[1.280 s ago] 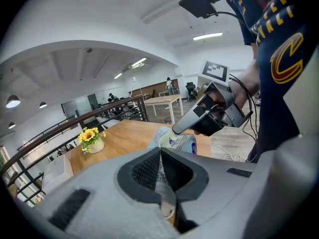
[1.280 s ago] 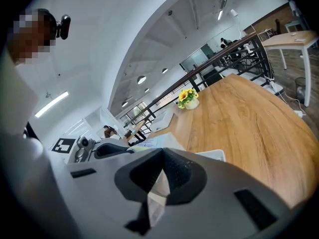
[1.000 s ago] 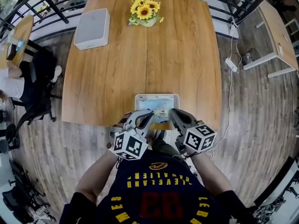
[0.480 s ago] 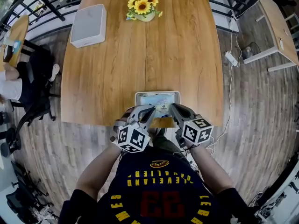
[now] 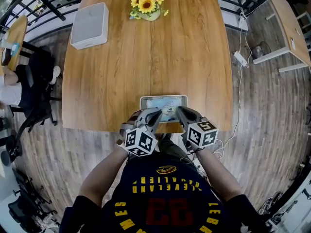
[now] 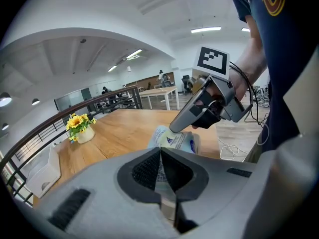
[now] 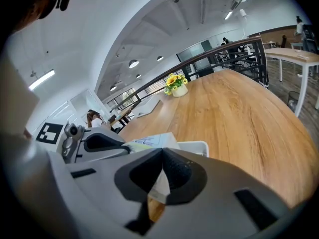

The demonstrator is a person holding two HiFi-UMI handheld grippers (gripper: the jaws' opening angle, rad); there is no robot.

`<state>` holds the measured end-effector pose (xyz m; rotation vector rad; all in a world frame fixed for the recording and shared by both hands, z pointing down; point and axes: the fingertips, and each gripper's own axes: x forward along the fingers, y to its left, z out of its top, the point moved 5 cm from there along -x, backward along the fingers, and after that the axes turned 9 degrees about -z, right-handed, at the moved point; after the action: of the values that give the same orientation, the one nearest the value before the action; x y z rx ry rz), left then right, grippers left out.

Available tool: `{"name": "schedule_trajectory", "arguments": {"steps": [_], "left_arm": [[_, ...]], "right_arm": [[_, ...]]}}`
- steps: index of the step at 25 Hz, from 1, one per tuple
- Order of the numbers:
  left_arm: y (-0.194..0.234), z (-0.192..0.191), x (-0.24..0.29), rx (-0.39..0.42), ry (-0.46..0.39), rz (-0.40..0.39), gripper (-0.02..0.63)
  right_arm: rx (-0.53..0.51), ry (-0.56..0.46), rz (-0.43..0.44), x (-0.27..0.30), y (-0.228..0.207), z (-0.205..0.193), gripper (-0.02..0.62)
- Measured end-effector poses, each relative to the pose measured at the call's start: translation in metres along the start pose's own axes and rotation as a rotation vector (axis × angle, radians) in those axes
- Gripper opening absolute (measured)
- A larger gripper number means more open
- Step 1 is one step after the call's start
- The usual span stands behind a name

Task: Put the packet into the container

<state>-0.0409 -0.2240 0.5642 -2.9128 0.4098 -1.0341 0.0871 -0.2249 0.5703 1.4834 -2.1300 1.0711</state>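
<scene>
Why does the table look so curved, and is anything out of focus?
Head view: the wide lens bows the table edges; mostly sharp. Left gripper view: black corners, left gripper close and soft, packet sharper. Right gripper view: dark corners too, right gripper blurred, sunflowers crisp.

Honey-brown wood-grain table (image 5: 189,52), yellow sunflowers (image 5: 146,3) at 12 o'clock, white box (image 5: 89,25) at 10, white container (image 5: 163,97) at 6, pale blue-and-white printed packet (image 5: 163,106), grey-brown plank floor (image 5: 262,110)
</scene>
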Motion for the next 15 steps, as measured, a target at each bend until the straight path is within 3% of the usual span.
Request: {"name": "schedule_trajectory", "arguments": {"steps": [9, 15], "left_arm": [[-0.001, -0.009, 0.011, 0.033, 0.026, -0.023, 0.009], [-0.001, -0.012, 0.018, 0.070, 0.049, -0.036, 0.009]], "right_arm": [[-0.097, 0.032, -0.037, 0.008, -0.004, -0.009, 0.014], [-0.234, 0.058, -0.090, 0.015, -0.005, -0.012, 0.014]]}}
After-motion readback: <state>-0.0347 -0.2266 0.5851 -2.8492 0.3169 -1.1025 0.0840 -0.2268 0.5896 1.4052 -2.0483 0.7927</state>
